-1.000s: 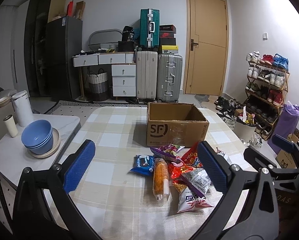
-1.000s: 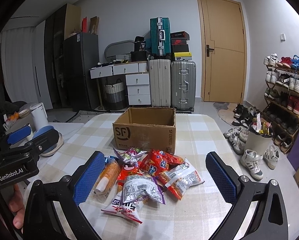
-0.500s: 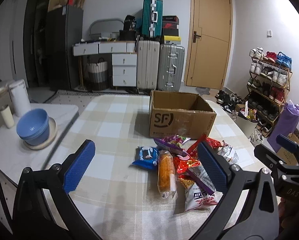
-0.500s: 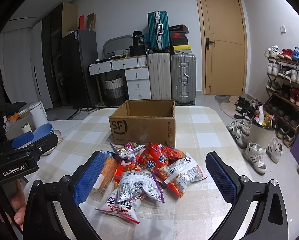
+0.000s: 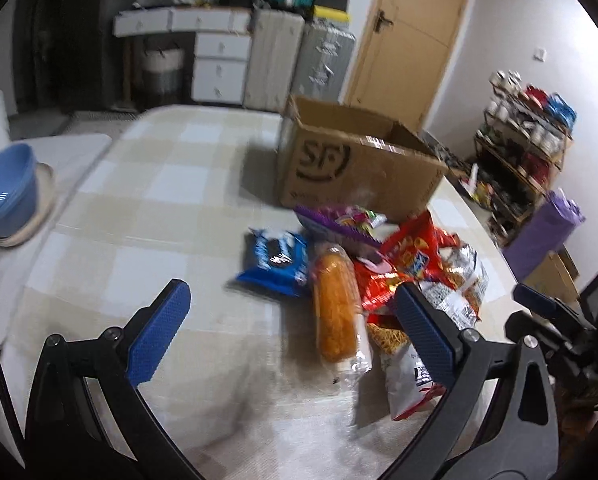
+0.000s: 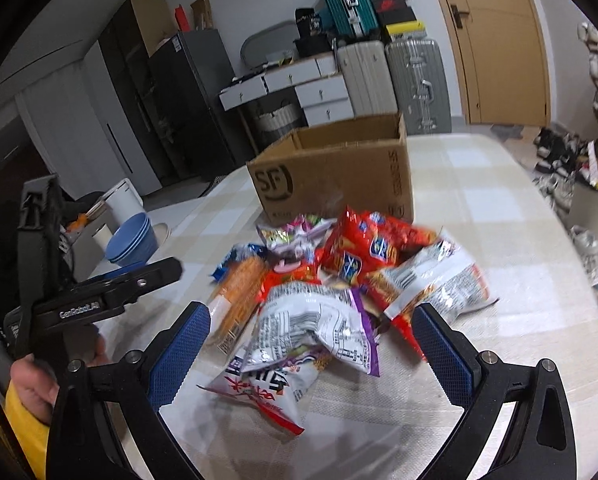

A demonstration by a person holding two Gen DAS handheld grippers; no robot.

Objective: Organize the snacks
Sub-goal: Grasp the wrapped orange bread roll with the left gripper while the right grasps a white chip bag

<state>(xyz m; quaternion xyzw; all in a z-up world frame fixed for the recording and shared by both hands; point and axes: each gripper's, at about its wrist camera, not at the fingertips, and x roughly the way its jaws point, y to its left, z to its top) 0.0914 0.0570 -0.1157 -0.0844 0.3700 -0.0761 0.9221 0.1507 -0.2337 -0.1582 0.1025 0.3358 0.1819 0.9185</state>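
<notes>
A pile of snack bags lies on the checked table in front of an open cardboard box (image 5: 355,168), which also shows in the right wrist view (image 6: 335,176). The pile holds a blue cookie pack (image 5: 275,258), an orange bread pack (image 5: 335,304), a red chip bag (image 6: 363,252), and a silver and purple bag (image 6: 315,328). My left gripper (image 5: 295,336) is open and empty, low over the table just before the orange pack. My right gripper (image 6: 311,356) is open and empty, with the silver and purple bag between its fingers' line of sight.
Stacked blue bowls (image 5: 5,192) stand on a plate on a side table at the left. A shoe rack (image 5: 527,140) and a purple bag (image 5: 543,228) stand at the right. Suitcases (image 5: 299,64), drawers and a door are behind the table.
Both grippers have moved forward and down toward the snack pile, which now looks larger. Both views have tilted. Both stay open and empty.
</notes>
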